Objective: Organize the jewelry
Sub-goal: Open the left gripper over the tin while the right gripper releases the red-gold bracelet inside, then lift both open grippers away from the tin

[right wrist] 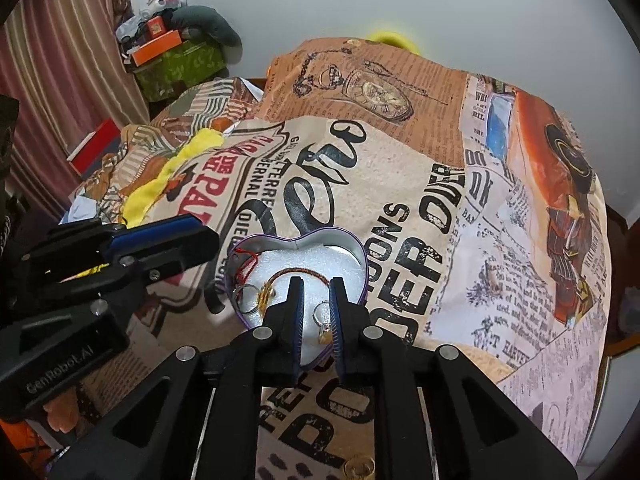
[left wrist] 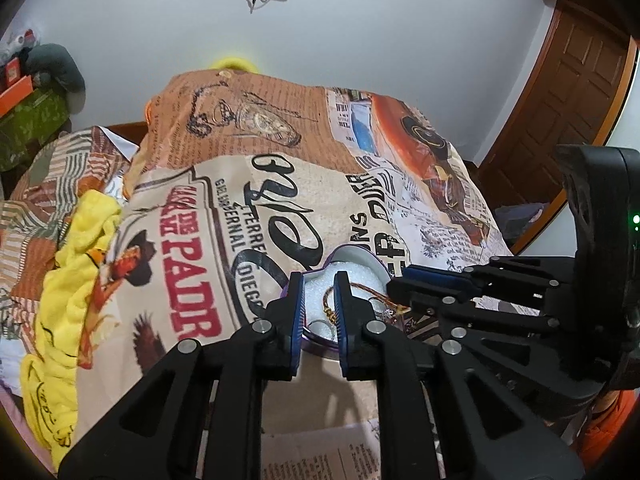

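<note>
Heart-shaped tin [right wrist: 352,246] sits on the newspaper-print cloth [right wrist: 400,184], foam-lined, holding a braided bracelet [right wrist: 298,273], red thread [right wrist: 244,264] at its 9 o'clock and rings [right wrist: 245,300].

Right hand-held gripper [right wrist: 315,304]: narrow gap over the tin, a small ring [right wrist: 321,314] between the pads; contact unclear, so can't call it held. Left hand-held gripper [left wrist: 318,296]: narrow, nothing between, hovering at the tin's edge.

Judgement: keep the right one steep, pinch the ring band only, avoid snagging the bracelet.

Right wrist view alone shows the whole tin plus a gold ring [right wrist: 360,468] on the cloth at 6 o'clock. Left view alone shows the door [left wrist: 560,92].
</note>
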`<state>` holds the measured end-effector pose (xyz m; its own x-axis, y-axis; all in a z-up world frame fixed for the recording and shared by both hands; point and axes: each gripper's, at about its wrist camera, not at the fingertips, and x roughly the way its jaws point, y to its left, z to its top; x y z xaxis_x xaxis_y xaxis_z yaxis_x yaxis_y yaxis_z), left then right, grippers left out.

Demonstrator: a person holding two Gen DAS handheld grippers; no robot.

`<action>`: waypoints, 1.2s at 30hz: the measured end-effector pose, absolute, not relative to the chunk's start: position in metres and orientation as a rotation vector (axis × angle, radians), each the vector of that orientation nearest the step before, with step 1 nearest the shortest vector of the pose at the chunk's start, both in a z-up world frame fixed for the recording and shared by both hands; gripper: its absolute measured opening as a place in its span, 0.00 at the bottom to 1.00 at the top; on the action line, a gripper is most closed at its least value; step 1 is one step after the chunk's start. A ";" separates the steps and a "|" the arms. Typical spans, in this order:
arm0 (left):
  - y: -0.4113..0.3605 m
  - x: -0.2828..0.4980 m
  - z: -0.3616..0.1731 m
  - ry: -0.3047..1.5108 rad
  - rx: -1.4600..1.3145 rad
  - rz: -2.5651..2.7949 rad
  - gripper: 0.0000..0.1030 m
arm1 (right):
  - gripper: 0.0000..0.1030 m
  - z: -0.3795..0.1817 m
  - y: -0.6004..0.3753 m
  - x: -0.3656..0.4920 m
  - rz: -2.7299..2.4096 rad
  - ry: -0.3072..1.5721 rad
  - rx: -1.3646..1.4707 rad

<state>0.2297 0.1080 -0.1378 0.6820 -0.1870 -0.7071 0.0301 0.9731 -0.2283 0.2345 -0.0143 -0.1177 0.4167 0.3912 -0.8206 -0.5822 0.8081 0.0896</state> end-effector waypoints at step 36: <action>0.027 0.148 -0.098 0.779 -0.046 -0.202 0.39 | 0.32 -0.063 -0.124 0.153 0.503 0.775 -0.103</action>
